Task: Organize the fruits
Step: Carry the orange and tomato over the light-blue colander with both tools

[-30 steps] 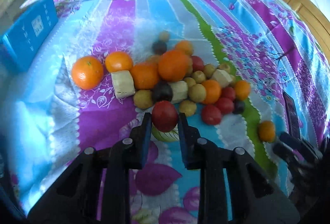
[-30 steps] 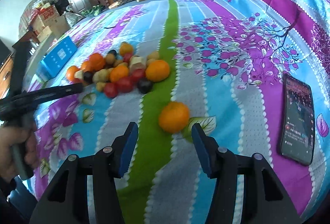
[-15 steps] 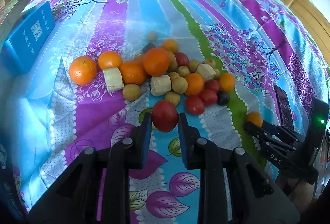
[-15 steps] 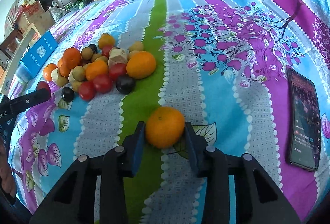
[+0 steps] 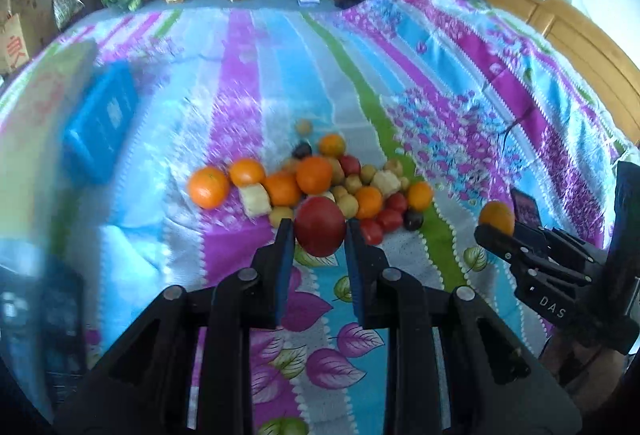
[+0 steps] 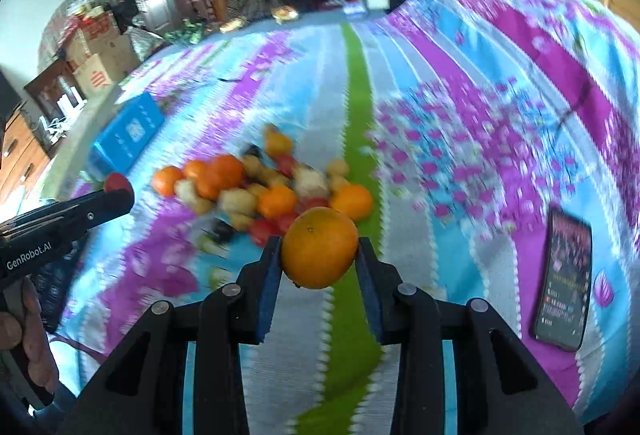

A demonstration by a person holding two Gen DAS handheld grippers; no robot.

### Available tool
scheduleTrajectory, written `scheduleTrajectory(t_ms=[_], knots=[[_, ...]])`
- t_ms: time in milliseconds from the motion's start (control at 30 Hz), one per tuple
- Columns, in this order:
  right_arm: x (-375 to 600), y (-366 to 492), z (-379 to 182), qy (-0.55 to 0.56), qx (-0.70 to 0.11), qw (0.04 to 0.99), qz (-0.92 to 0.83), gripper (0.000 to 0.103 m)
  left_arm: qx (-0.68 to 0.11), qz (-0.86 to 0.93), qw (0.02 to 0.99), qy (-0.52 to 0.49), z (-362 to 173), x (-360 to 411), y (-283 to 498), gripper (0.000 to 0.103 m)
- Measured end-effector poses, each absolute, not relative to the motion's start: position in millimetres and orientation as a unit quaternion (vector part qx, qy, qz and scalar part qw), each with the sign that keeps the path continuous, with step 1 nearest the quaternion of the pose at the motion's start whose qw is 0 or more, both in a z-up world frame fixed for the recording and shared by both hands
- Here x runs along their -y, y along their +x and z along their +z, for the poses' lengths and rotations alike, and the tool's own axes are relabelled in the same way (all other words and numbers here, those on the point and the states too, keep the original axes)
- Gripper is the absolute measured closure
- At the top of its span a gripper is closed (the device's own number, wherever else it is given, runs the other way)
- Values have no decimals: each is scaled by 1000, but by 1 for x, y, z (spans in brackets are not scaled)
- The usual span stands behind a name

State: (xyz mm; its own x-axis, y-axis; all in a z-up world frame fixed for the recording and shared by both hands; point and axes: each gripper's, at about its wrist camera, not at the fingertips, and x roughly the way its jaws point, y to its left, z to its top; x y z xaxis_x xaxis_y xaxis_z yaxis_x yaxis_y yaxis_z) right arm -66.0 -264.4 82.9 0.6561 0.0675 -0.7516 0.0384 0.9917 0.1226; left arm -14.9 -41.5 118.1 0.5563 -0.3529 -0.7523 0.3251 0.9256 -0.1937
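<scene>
Presently we hold one fruit in each tool above the bed (image 5: pixel 460 83). Our left gripper (image 5: pixel 320 239) has its fingers (image 5: pixel 285 255) closed on a red tomato (image 5: pixel 320 226); our right gripper (image 6: pixel 318 255) has its fingers (image 6: pixel 269 275) closed on an orange (image 6: pixel 319 246). Both fruits appear lifted clear of the striped bedspread, though their height cannot be told.

Progress, as we judge it, is early. The mixed pile (image 5: pixel 320 183) of oranges, small red fruits, dark plums, yellowish round fruits and pale cut chunks lies heaped together near the middle of the bed, with pieces touching one another and no sorted groups visible. We see no bowl or tray for receiving fruit, so where the two held pieces belong cannot be told. Nearly all of the sorting remains.

Open room: wide bare stretches of bedspread lie on the near side of the pile, under both grippers, and beyond it toward the far end of the bed. Obstacles at the margins are a blue box (image 5: pixel 100 127) to the left of the pile, well apart from it, and a phone (image 6: pixel 566 283) lying flat to the right. The wooden bed frame (image 5: pixel 580 35) bounds the right side; clothes and clutter line the far end. Both views are motion-blurred.
</scene>
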Motion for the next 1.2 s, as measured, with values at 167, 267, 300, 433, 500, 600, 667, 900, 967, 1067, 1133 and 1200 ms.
scheduleTrajectory(t_ms=[167,267,300,433,500,600,667,900,967,1067,1133,1200], knots=[[222,-57,116,36,-401,915,36,63,-404,-167,899,-17,151,8,-25,77],[193,-51,134,22,-392,918,55,63,-393,-144,908,-29,167,-19,-30,77],[180,-49,141,19,-388,919,63,63,-390,-136,910,-31,171,-26,-32,77],[140,-43,165,8,-375,923,90,63,-373,-100,921,-46,190,-64,-40,77],[121,-41,176,2,-368,924,104,63,-367,-88,925,-53,197,-77,-43,77],[91,-38,191,-7,-359,925,122,63,-355,-69,930,-60,208,-100,-49,77],[74,-37,199,-13,-353,926,133,63,-348,-56,934,-67,215,-116,-53,77],[17,-36,223,-32,-338,926,167,63,-328,-18,940,-88,231,-166,-70,77],[2,-36,227,-36,-336,924,178,63,-324,-6,941,-93,233,-179,-74,77],[-22,-37,232,-41,-334,922,194,63,-320,12,942,-103,236,-203,-81,77],[-38,-37,235,-45,-333,919,204,63,-317,25,941,-113,236,-217,-86,77],[-54,-39,238,-47,-335,916,216,63,-315,36,941,-119,236,-230,-89,77]])
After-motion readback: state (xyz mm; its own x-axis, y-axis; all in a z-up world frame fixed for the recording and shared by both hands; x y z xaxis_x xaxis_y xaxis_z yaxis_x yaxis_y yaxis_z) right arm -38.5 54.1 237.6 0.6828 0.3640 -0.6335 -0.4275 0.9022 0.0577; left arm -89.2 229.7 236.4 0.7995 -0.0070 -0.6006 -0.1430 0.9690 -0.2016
